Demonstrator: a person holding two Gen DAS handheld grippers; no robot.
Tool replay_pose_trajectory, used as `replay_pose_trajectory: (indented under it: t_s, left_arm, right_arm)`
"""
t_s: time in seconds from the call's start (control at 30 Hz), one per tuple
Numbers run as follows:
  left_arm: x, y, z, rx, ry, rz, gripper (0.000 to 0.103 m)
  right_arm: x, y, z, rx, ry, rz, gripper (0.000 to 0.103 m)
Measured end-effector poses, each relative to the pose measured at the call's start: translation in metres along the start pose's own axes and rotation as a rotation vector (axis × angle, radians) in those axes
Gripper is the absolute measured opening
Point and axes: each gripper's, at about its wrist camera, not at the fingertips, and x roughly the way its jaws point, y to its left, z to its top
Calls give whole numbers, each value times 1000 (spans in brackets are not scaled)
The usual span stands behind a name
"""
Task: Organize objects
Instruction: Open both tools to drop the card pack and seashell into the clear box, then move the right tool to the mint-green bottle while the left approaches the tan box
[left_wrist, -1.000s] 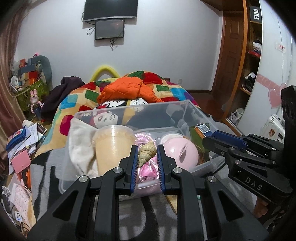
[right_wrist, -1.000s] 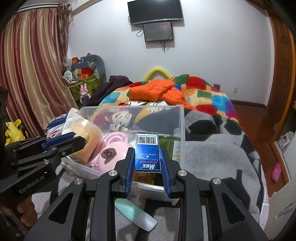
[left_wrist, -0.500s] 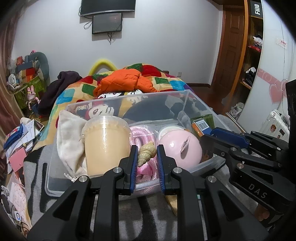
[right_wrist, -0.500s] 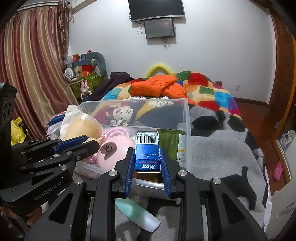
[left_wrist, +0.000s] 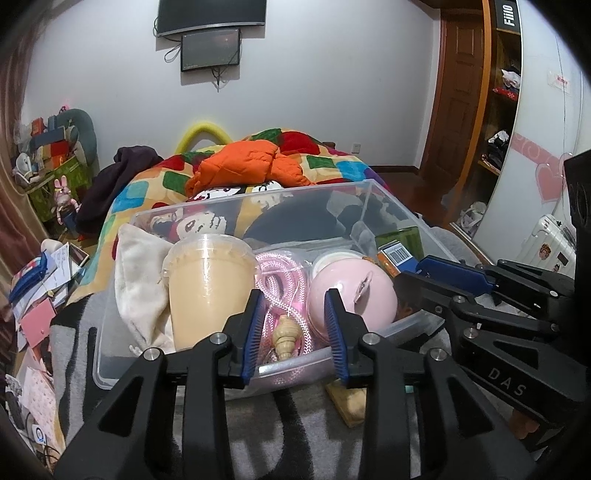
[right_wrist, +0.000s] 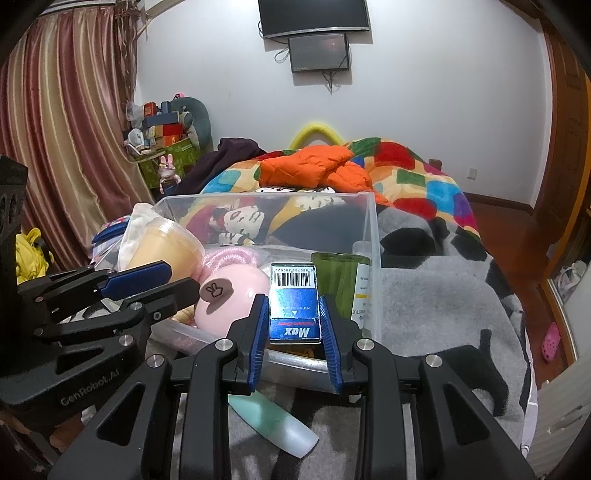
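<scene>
A: What is seen of the left gripper (left_wrist: 295, 328)?

B: Its jaws are spread apart and nothing is held between them. A small spiral shell (left_wrist: 285, 335) lies in the gap, resting on a coiled pink rope (left_wrist: 282, 280) at the near edge of the clear plastic bin (left_wrist: 391, 210).

A: And the right gripper (right_wrist: 293, 326)?

B: It is clamped on a blue box (right_wrist: 294, 302) marked "Max", with a barcode on the upper face. The box is held upright over the near right corner of the bin (right_wrist: 373, 236), just beside a green bottle (right_wrist: 338, 280) that stands inside against the right wall.

A: What else is contained in the bin?

B: A lidded cup of beige liquid (left_wrist: 208, 291) is seen at the left, with a cream cloth (left_wrist: 138, 280) pressed against it. A pink round container (left_wrist: 351, 295) lies to the right of the rope, and a brown tag (right_wrist: 215, 289) with a hand sign is seen on it in the right wrist view.

A: Where is the bin placed?

B: On a grey and black blanket (right_wrist: 436, 302) on the bed. A pale green tapered object (right_wrist: 273, 421) lies on the blanket just outside the near edge of the bin, and a wooden piece (left_wrist: 349, 400) is also seen there.
</scene>
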Motion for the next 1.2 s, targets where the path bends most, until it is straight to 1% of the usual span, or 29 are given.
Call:
replay_pose_trajectory:
  t_s: [0.1, 0.13, 0.17, 0.23, 0.3, 0.47, 0.57, 0.67, 0.73, 0.87, 0.93, 1.0, 1.13, 1.2]
  left_arm:
    - [-3, 0, 0, -4, -2, 2, 34]
    - [-5, 0, 1, -6, -3, 2, 35]
    - [-7, 1, 1, -7, -8, 3, 37]
    - [-11, 0, 2, -4, -17, 10, 39]
    - [-15, 0, 3, -2, -26, 16, 42]
    - [-27, 1, 3, -4, -52, 31, 49]
    - [-33, 2, 3, -6, -64, 42, 57]
    - [-40, 1, 3, -6, -79, 54, 62]
    - [-44, 1, 3, -7, -87, 58, 66]
    - [-53, 2, 1, -11, -102, 73, 73]
    - [-57, 3, 0, -15, -105, 76, 78]
    - [-60, 3, -2, -19, -106, 78, 85]
    - [-63, 0, -6, -10, -96, 91, 88]
    - [-63, -1, -8, -4, -92, 97, 93]
  right_arm:
    - [-1, 0, 0, 2, 7, 2, 26]
    - [-2, -1, 1, 3, 8, 2, 29]
    - [-3, -1, 1, 5, 9, 2, 32]
    - [-6, -1, 1, 10, 1, 6, 45]
    - [-11, -1, 2, 10, -18, 0, 46]
    - [-21, 2, 4, 7, -35, -6, 47]
    - [-27, 2, 4, 9, -41, -7, 47]
    - [-32, 3, 4, 10, -48, -13, 52]
    - [-36, 4, 3, 9, -58, -18, 60]
    - [-45, 6, 3, 4, -70, -21, 64]
    - [-50, 6, 2, 5, -77, -25, 69]
    - [-54, 6, 1, 5, -81, -26, 69]
    - [-59, 4, -3, 1, -77, -32, 70]
    - [-60, 3, -6, -1, -71, -35, 70]
